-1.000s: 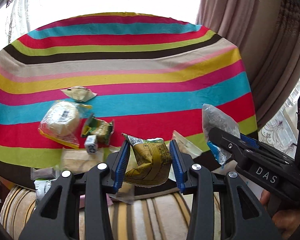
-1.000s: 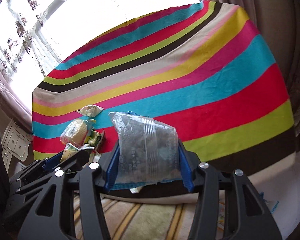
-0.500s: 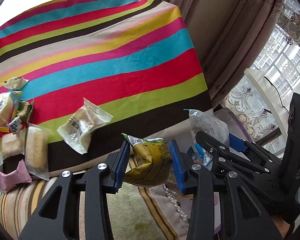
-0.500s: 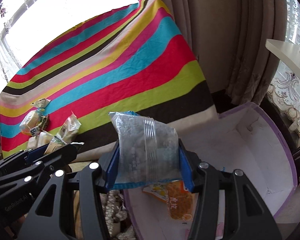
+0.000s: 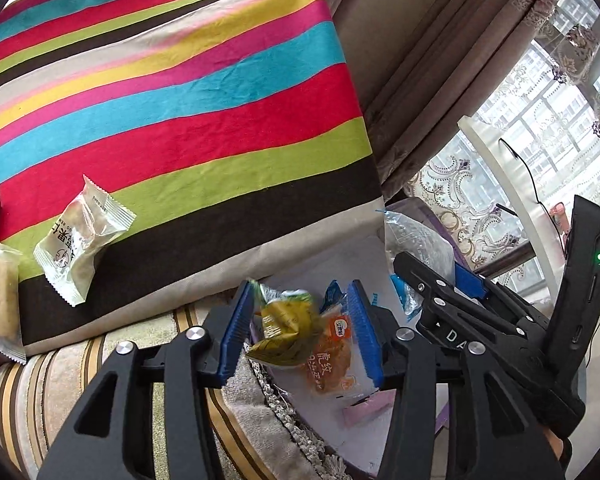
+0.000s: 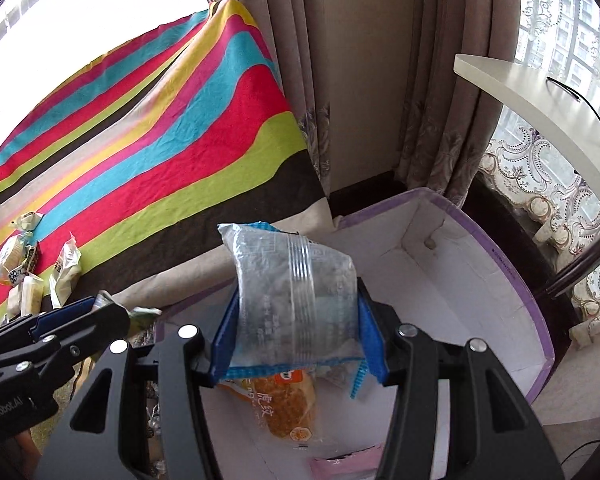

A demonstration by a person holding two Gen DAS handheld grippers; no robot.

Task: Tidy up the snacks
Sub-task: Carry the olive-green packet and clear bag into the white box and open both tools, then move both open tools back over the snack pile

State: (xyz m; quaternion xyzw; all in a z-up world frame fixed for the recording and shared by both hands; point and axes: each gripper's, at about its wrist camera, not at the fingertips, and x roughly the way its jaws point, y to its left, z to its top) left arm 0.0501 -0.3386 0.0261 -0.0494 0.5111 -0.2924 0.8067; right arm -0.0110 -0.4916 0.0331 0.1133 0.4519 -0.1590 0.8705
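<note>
Both grippers over the box at the table's right corner

The left gripper (image 5: 300, 328) hangs above the near-left end of the box (image 6: 512, 280), its jaws just opening with a crumpled packet (image 5: 284, 332) loose between them, seemingly clear of the right pad. The right gripper (image 6: 296, 340) is just to its right, clamping a bagged snack (image 6: 296, 300) over the box's middle. Inside the box, below both, lies a wrapped cake (image 6: 288, 404). The box sits on the floor beside the cloth-covered table (image 5: 180, 80), curtain (image 6: 380, 80) behind. On the table's near-left edge lie more packets (image 5: 80, 240).
</note>
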